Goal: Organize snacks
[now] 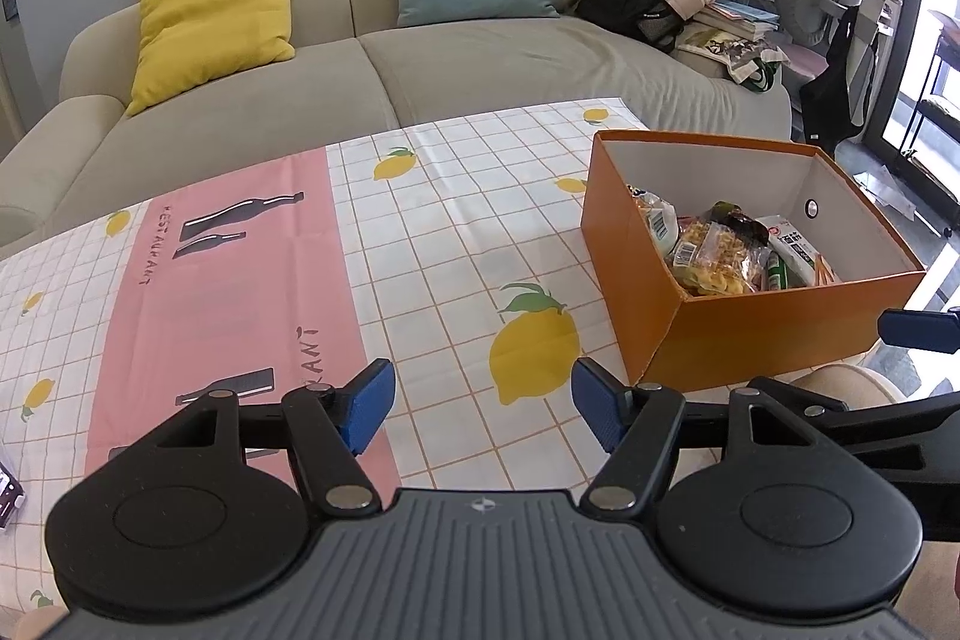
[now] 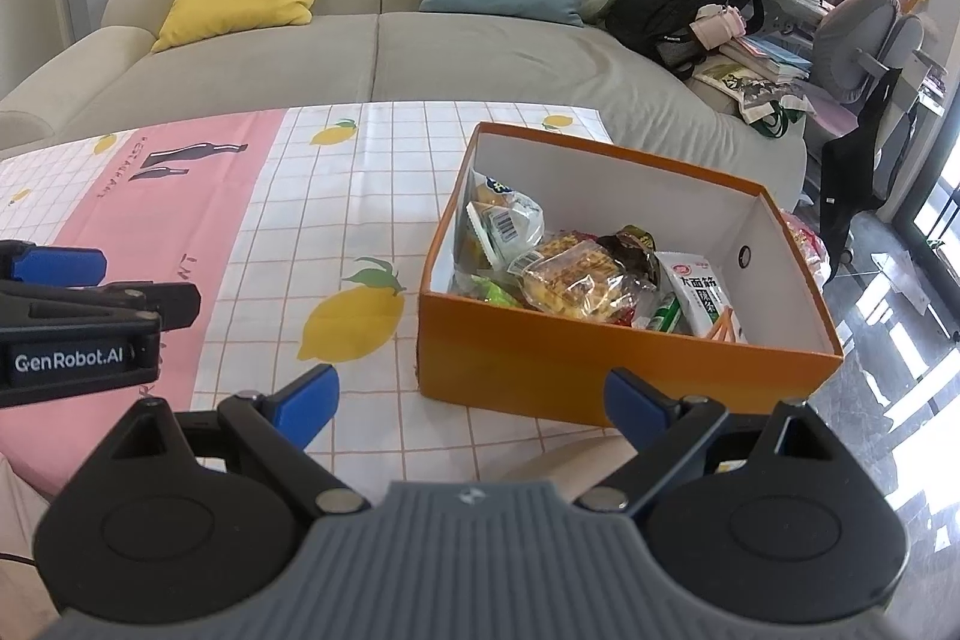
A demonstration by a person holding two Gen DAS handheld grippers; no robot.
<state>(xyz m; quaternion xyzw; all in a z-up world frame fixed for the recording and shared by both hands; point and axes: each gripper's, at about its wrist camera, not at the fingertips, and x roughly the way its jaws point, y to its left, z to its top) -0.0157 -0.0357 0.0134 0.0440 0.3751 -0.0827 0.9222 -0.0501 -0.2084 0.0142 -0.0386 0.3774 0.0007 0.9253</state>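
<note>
Snacks [image 2: 576,274] in orange box [image 2: 600,364]; beyond spread, empty right hand-held gripper [image 2: 474,400]

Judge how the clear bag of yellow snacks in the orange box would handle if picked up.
The clear bag of yellow snacks looks crinkly and soft, so probably floppy and light. Its glossy film may slip between jaws. The contents look brittle, so a hard squeeze could crush them.

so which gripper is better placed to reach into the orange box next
Right, probably. The right gripper is open, with the orange box almost straight ahead; the left gripper, open too, faces bare tablecloth with the box off to its right.
</note>
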